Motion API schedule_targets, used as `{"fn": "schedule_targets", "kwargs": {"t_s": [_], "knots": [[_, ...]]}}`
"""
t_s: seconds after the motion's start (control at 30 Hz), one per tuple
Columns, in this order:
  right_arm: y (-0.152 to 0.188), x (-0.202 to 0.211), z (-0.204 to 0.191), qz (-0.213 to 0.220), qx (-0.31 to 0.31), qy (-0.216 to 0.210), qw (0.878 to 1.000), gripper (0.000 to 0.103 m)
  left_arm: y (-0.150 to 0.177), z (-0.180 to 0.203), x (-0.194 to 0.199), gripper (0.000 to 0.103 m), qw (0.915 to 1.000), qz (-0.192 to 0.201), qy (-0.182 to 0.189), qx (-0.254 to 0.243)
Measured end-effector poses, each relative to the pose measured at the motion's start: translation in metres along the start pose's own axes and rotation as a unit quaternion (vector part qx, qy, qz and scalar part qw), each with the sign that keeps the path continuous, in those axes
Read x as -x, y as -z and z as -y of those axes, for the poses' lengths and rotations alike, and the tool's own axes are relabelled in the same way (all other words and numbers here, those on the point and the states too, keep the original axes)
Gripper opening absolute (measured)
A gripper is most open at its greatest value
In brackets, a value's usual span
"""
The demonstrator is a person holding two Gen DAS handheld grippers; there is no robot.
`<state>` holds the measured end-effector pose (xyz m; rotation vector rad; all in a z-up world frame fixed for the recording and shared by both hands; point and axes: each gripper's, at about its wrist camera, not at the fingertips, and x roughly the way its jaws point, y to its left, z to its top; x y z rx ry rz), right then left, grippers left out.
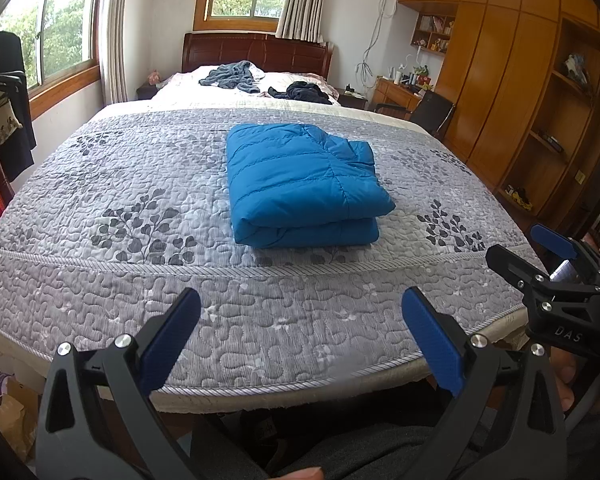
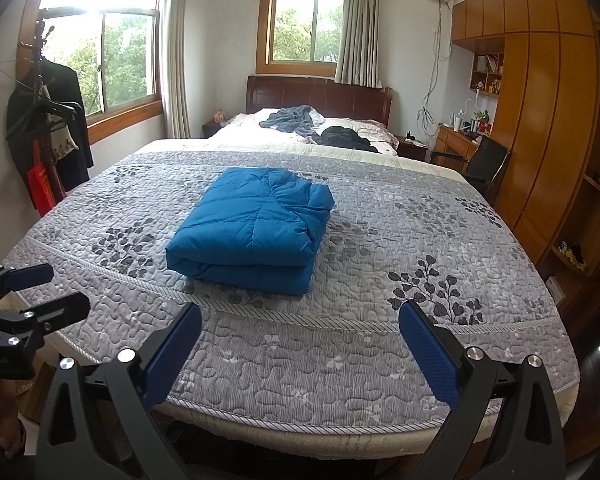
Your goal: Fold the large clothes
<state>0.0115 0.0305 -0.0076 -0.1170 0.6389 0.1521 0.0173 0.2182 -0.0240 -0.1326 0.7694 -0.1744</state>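
Blue-padded, the left gripper [image 1: 300, 344] hangs spread wide and empty over the near edge of the bed [image 1: 80, 272]; the right gripper [image 2: 300, 348] beside it is just as wide and holds nothing. Well beyond both, the blue puffer jacket [image 1: 300, 184] lies folded into a thick rectangle on the grey quilt [image 2: 380, 248]. At the far end, 2 crumpled dark garments [image 2: 292, 118] rest near the wooden headboard [image 2: 320, 94].

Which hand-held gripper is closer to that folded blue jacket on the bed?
Neither clearly. The left hand-held gripper and right hand-held gripper both hover open at the foot of the bed, short of the blue jacket, touching nothing.
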Motion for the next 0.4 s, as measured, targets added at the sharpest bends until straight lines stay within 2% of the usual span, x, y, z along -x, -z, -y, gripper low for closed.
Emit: {"fn": "schedule_targets", "kwargs": {"t_s": [0.4], "knots": [[-0.0016, -0.0006, -0.003, -0.002, 0.003, -0.002, 1.0, 0.099, -0.001, -0.0002, -0.0003, 0.1, 1.0, -0.001, 0.0, 0.0]]}}
